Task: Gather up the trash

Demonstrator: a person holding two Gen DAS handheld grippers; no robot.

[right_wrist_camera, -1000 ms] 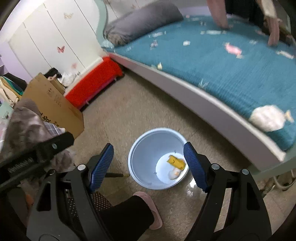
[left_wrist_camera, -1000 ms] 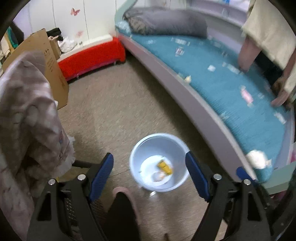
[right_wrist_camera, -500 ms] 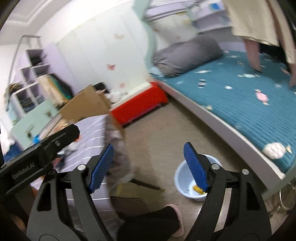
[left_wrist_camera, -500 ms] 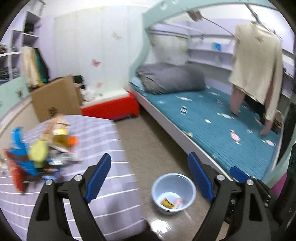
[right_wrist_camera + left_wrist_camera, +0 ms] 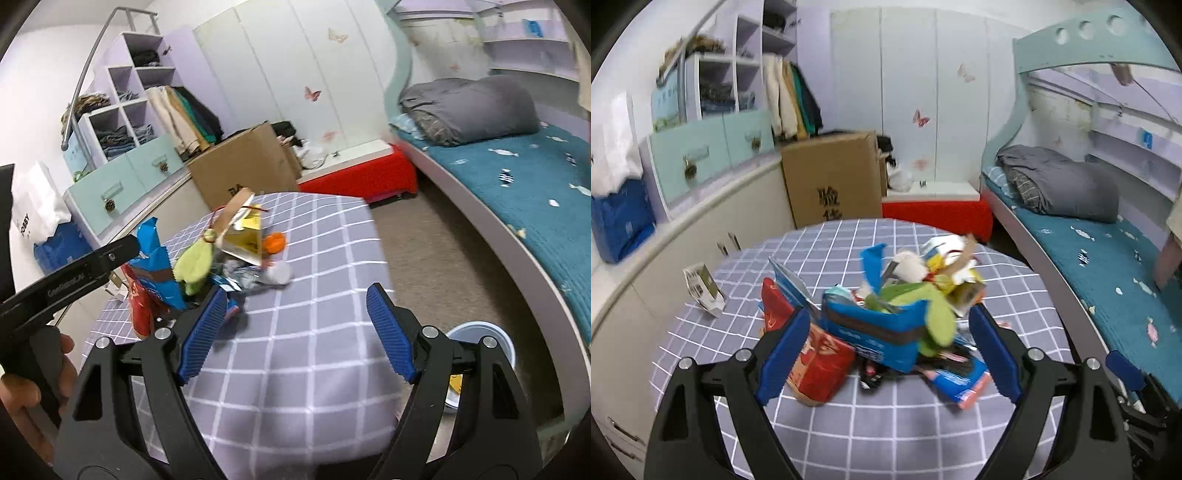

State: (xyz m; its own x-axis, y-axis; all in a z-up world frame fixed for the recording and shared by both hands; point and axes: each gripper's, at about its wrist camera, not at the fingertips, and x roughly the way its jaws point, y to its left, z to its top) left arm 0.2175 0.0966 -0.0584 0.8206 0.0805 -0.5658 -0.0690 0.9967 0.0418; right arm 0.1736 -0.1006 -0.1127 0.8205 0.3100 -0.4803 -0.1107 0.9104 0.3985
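A pile of trash (image 5: pixel 886 314) lies on the checked purple tablecloth (image 5: pixel 886 417): a red bag (image 5: pixel 816 362), a blue bag (image 5: pixel 875 332), green and yellow wrappers. My left gripper (image 5: pixel 888 354) is open and empty, just in front of the pile. In the right wrist view the pile (image 5: pixel 207 266) sits left of centre, with an orange piece (image 5: pixel 275 242) beside it. My right gripper (image 5: pixel 297 328) is open and empty above the table's near edge. The pale blue basin (image 5: pixel 480 354) stands on the floor at the right, partly hidden by a finger.
A small white card box (image 5: pixel 701 291) stands on the table's left side. A cardboard box (image 5: pixel 831 184), a red bench (image 5: pixel 934 214) and cabinets lie behind. The bed (image 5: pixel 1108 277) runs along the right. The left gripper's body (image 5: pixel 66 284) crosses the right view's left side.
Both grippers have swung up from the basin on the floor to the table with the trash pile. Both stay open and empty.
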